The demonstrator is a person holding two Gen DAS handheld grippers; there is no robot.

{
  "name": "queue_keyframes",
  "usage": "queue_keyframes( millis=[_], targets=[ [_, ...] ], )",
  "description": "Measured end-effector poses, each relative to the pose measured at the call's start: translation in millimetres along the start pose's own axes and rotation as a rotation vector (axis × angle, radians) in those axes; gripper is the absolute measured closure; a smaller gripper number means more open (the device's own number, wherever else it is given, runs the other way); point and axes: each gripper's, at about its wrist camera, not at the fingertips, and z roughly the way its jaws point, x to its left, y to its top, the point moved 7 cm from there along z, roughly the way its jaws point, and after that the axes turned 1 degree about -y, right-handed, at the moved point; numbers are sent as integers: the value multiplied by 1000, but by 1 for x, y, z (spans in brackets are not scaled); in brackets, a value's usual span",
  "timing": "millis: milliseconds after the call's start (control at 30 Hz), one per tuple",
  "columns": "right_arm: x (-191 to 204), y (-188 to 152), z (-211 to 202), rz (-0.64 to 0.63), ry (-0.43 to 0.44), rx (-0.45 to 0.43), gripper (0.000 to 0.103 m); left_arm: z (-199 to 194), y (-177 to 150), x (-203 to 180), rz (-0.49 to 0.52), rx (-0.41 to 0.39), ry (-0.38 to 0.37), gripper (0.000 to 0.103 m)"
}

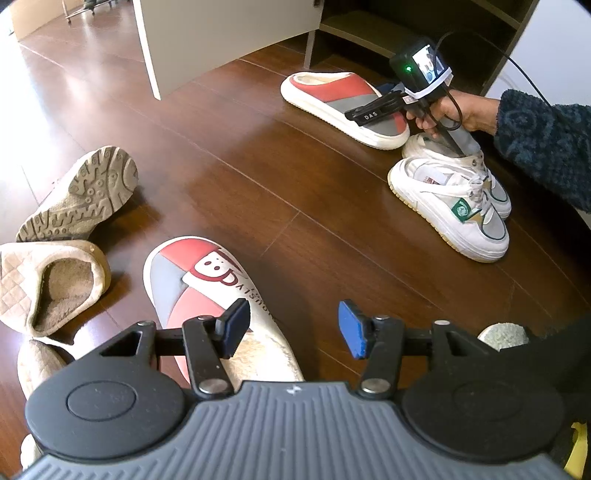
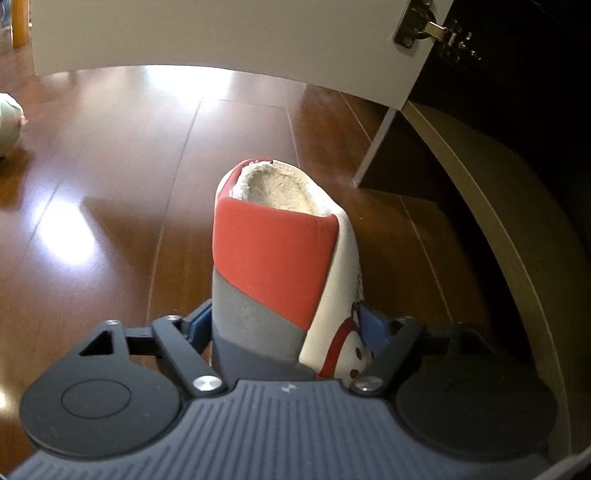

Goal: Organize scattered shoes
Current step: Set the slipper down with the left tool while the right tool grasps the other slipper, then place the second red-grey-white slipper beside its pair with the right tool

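Just ahead of my left gripper (image 1: 291, 328), a red, grey and white slipper (image 1: 207, 280) with a cartoon print lies on the wood floor. That gripper is open and holds nothing; its left pad hovers over the slipper's fleecy heel end. The matching slipper (image 1: 332, 96) rests on the floor in front of the open cabinet. My right gripper (image 1: 373, 110), held by a hand (image 1: 461, 110), is on its toe end. In the right wrist view the right gripper (image 2: 286, 328) is shut on this slipper (image 2: 273, 251), whose fleecy opening points away.
A pair of white sneakers (image 1: 454, 206) stands side by side at the right. Beige quilted slippers (image 1: 51, 284) and an overturned one, sole up (image 1: 81, 195), lie at the left. The dark cabinet (image 1: 406, 29) has its white door (image 2: 221, 33) swung open. A sleeve (image 1: 546, 147) reaches in from the right.
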Motion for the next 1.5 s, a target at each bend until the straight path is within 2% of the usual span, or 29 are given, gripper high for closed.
queue_keyframes(
  millis=[100, 167, 200, 300, 400, 467, 567, 600, 633, 700, 767, 800, 833, 867, 900, 967, 1033, 1100, 1167, 1233, 1367, 1400, 1500],
  targets=[
    [4, 4, -13, -21, -24, -24, 18, 0, -14, 3, -13, 19, 20, 46],
    [8, 7, -41, -2, -39, -93, 10, 2, -28, 4, -39, 36, 21, 46],
    [10, 8, -58, 9, -47, -134, 10, 5, -37, 5, -69, 48, 20, 46],
    [25, -3, -120, 101, 34, -216, 5, 20, -56, 1, -118, 79, 15, 46],
    [46, -28, -159, 191, 152, -198, 4, 42, -65, -4, -137, 103, 34, 46],
    [67, -53, -183, 226, 223, -150, 4, 60, -58, -3, -144, 84, 71, 46],
    [77, -76, -193, 240, 249, -90, 4, 80, -42, 3, -166, 34, 127, 45],
    [78, -82, -194, 244, 256, -71, 4, 94, -36, 12, -207, 37, 181, 46],
    [77, -87, -193, 248, 261, -48, 4, 102, -33, 18, -245, 40, 200, 48],
    [74, -92, -191, 253, 262, -16, 4, 113, -31, 24, -301, 29, 172, 67],
    [70, -94, -189, 253, 259, 1, 4, 111, -29, 18, -205, -37, 151, 78],
    [68, -95, -191, 254, 255, 0, 4, 109, -28, 13, -140, -50, 152, 79],
    [65, -97, -193, 253, 253, -5, 4, 106, -28, 3, -22, -63, 150, 80],
    [62, -97, -195, 251, 251, -9, 4, 96, -32, -19, 187, -89, 118, 82],
    [60, -98, -195, 250, 248, -11, 4, 91, -34, -29, 289, -100, 97, 83],
    [58, -98, -196, 248, 250, -9, 4, 74, -51, -63, 651, -95, 26, 82],
    [59, -98, -197, 239, 265, -7, 4, 66, -72, -82, 960, -22, -28, 79],
    [62, -96, -199, 225, 284, -5, 4, 64, -87, -86, 1136, 75, -57, 65],
    [67, -96, -203, 201, 309, -4, 4, 57, -93, -80, 1263, 138, -19, 63],
    [77, -95, -208, 172, 340, -6, 4, 49, -84, -74, 1212, 129, 7, 61],
    [116, -86, -213, 115, 436, -5, 4, 30, -70, -57, 902, 108, 15, 56],
    [128, -83, -213, 107, 463, 2, 5, 28, -71, -56, 857, 103, 11, 55],
    [173, -69, -208, 78, 519, 36, 14, 24, -76, -53, 744, 92, -10, 52]
  ],
)
